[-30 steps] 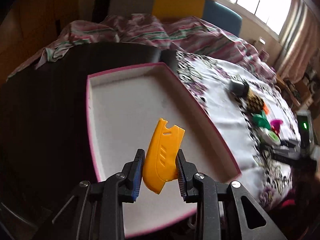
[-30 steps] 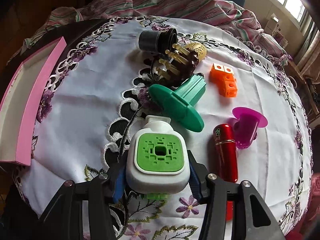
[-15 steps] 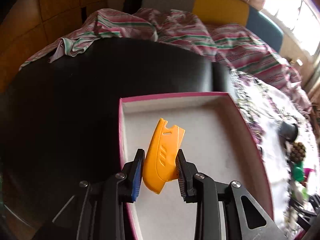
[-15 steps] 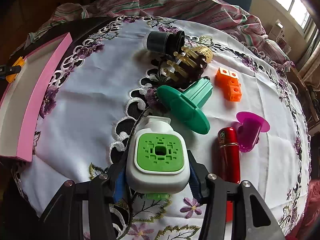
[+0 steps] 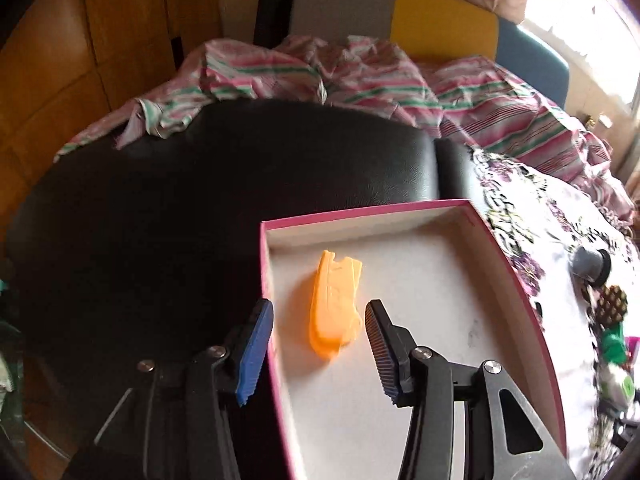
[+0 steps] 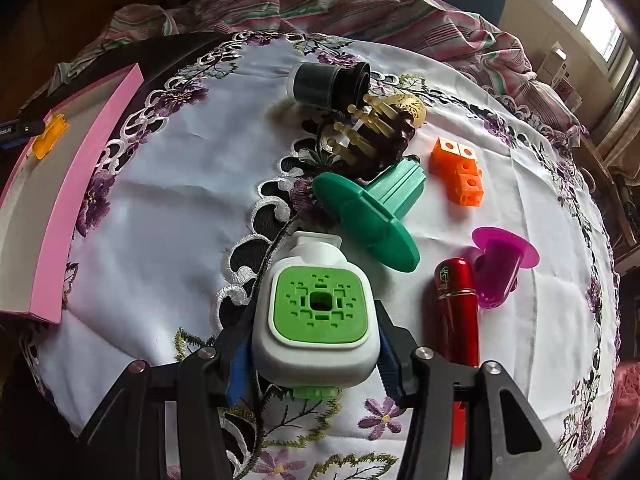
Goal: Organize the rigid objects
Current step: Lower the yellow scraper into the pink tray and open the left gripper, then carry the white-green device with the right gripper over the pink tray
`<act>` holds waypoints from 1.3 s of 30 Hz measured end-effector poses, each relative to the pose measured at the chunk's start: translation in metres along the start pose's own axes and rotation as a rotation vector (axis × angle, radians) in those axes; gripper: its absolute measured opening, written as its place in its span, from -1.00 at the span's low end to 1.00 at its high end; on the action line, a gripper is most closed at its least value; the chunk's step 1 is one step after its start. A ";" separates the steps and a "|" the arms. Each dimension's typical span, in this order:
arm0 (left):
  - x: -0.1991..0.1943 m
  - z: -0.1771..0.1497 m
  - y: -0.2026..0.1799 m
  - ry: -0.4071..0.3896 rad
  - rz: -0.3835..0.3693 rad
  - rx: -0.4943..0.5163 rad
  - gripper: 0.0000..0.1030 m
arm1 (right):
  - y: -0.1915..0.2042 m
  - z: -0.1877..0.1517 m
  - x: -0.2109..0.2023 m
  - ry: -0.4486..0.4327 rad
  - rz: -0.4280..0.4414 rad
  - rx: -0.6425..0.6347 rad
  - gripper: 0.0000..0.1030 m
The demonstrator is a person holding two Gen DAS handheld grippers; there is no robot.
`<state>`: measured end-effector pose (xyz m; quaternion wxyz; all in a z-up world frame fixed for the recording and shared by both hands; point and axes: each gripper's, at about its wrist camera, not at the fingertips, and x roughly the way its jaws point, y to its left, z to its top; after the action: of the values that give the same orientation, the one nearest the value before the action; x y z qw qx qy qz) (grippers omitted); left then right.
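A flat orange plastic piece [image 5: 335,309] lies blurred in the far left corner of the pink-rimmed white box [image 5: 516,280]. My left gripper [image 5: 318,346] hovers just behind it with its jaws opening, and neither pad touches the piece. The orange piece [image 6: 49,141] and the box [image 6: 80,196] also show at the left of the right wrist view. My right gripper [image 6: 312,364] is shut on a white device with a green square face [image 6: 320,304], low over the embroidered cloth.
On the white embroidered tablecloth [image 6: 168,208] lie a black cup [image 6: 328,84], a brown peg piece [image 6: 372,136], a green flanged part [image 6: 372,216], an orange block [image 6: 460,172], a red cylinder [image 6: 458,312] and a magenta funnel [image 6: 500,268]. A black chair back [image 5: 200,200] stands left of the box.
My left gripper carried the orange piece toward the box's far left corner, then its jaws parted and the piece dropped onto the box floor. The right gripper and its white device stayed put.
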<state>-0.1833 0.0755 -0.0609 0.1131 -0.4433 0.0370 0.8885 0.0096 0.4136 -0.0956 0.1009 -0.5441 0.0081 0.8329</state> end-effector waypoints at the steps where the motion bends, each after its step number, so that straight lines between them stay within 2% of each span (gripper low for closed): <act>1: -0.010 -0.006 -0.001 -0.012 0.002 0.004 -0.05 | 0.000 0.000 0.000 0.000 0.003 0.002 0.02; 6: -0.049 -0.044 -0.015 -0.049 -0.023 0.029 -0.03 | 0.003 0.000 -0.001 -0.003 -0.001 -0.003 0.02; 11: -0.075 -0.074 -0.037 -0.036 -0.053 0.062 -0.02 | 0.007 -0.001 -0.002 -0.008 -0.003 -0.023 0.02; 16: -0.098 -0.092 -0.057 -0.065 -0.045 0.097 0.12 | 0.013 -0.002 -0.004 -0.016 0.010 -0.051 0.02; 32: -0.113 -0.100 -0.060 -0.066 -0.053 0.090 0.12 | 0.018 -0.003 -0.004 -0.017 0.008 -0.077 0.02; 39: -0.115 -0.101 -0.056 -0.066 -0.061 0.073 0.12 | 0.021 -0.004 -0.006 -0.019 0.038 -0.073 0.02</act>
<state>-0.0247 0.0939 -0.0286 0.1575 -0.4104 0.0522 0.8967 0.0115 0.3914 -0.0934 0.0654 -0.5390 -0.0128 0.8397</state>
